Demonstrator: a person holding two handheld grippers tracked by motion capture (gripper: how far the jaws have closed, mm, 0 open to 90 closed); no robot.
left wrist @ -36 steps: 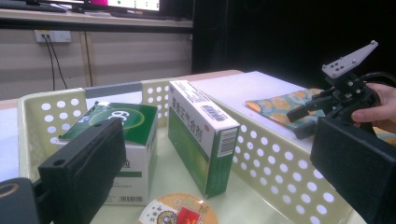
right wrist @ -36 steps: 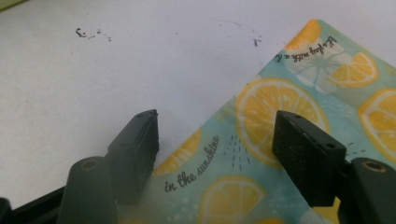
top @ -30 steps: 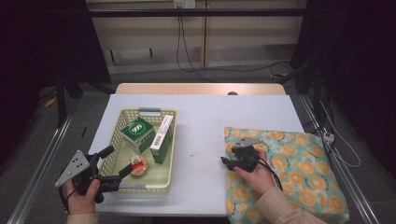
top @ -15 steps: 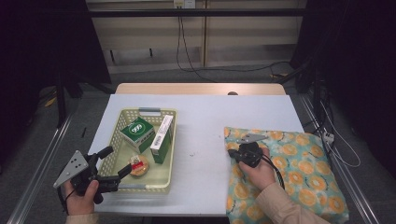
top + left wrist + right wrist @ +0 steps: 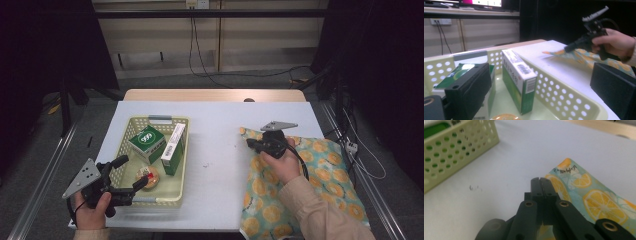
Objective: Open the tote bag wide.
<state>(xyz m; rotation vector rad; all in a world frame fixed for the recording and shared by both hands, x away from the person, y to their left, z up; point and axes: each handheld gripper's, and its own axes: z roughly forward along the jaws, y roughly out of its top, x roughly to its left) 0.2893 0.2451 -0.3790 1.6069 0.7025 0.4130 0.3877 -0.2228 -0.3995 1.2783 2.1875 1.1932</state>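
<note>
A lemon-print cloth point(image 5: 310, 180) lies on the right side of the white table point(image 5: 215, 150). My right gripper point(image 5: 251, 144) is shut on the cloth's left edge near its far corner and holds that edge a little off the table. In the right gripper view the jaws point(image 5: 541, 180) press together over the cloth point(image 5: 599, 205). My left gripper point(image 5: 131, 171) stands open at the front left corner of the pale yellow basket point(image 5: 160, 120). In the left gripper view the wide jaws point(image 5: 541, 95) straddle the basket wall point(image 5: 564, 97).
The basket holds a flat green box point(image 5: 146, 141), an upright green and white carton point(image 5: 173, 150) and a small round packet point(image 5: 148, 175). Bare table lies between basket and cloth. A wooden strip point(image 5: 215, 95) runs along the far edge. Cables cross the floor behind.
The right hand has risen and drawn back towards the far side, lifting the cloth's left edge with it. The left gripper has stayed in place.
</note>
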